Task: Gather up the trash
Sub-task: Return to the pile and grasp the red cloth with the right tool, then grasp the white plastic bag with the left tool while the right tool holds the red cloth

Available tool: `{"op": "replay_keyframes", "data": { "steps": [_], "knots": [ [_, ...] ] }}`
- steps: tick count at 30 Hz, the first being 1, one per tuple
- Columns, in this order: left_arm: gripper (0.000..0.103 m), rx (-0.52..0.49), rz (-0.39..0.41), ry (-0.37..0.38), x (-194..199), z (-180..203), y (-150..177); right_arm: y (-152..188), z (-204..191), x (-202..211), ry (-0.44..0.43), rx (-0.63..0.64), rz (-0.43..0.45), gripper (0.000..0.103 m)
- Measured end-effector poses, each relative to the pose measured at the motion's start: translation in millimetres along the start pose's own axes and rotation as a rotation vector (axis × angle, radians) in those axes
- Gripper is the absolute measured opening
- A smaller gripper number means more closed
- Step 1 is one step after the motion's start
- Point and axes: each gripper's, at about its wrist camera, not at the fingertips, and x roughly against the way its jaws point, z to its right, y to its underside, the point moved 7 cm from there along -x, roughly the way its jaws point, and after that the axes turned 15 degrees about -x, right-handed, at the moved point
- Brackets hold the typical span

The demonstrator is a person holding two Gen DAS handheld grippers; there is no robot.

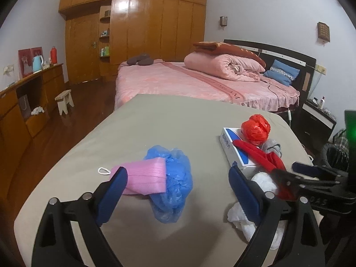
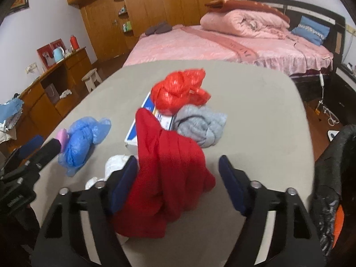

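Pick-up step. Right gripper (image 2: pixel 175 178), fingers partly open, straddles the red cloth (image 2: pixel 169 173) at the table's (image 2: pixel 255 111) near edge, not yet pinched. Left gripper (image 1: pixel 178 184), fingers wide and empty, faces the blue plastic bag (image 1: pixel 175 178) and pink foam sheet (image 1: pixel 144 174). Next: close on the cloth.

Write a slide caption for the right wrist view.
Right gripper open around a red cloth on the beige table.

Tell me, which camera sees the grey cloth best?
The right wrist view. There the grey cloth lies in the open beside the red cloth and the box. In the left wrist view only a sliver of it peeks out behind the red bag.
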Motion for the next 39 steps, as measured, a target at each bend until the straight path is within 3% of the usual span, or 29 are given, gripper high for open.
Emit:
{"op": "replay_keyframes", "data": {
  "steps": [2, 4, 7, 14, 21, 33, 36, 39],
  "knots": [
    [0.09, 0.002, 0.0, 0.003, 0, 0, 0, 4, 1, -2, -0.027, -0.015, -0.025, 0.053],
    [0.09, 0.003, 0.001, 0.01, 0, 1, 0, 6, 0, 0, -0.063, -0.018, -0.042, 0.032],
    [0.09, 0.005, 0.0, 0.021, 0, 3, 2, 8, -3, 5, -0.093, -0.001, -0.052, 0.012],
    [0.09, -0.023, 0.007, 0.061, 4, 20, -5, 0, 7, 31, -0.121, -0.031, -0.022, 0.01],
    [0.09, -0.065, 0.004, 0.136, -2, 54, -9, -8, 30, 57, -0.085, -0.08, 0.032, 0.01],
    [0.084, -0.062, -0.064, 0.242, -34, 98, -13, -5, 49, 59, -0.051, -0.095, 0.038, 0.01],
    [0.078, -0.06, -0.081, 0.254, -40, 102, -13, -4, 50, 59, -0.049, -0.093, 0.039, 0.01],
    [0.063, -0.059, -0.111, 0.272, -47, 107, -12, -5, 50, 59, -0.05, -0.096, 0.04, 0.01]
  ]
}}
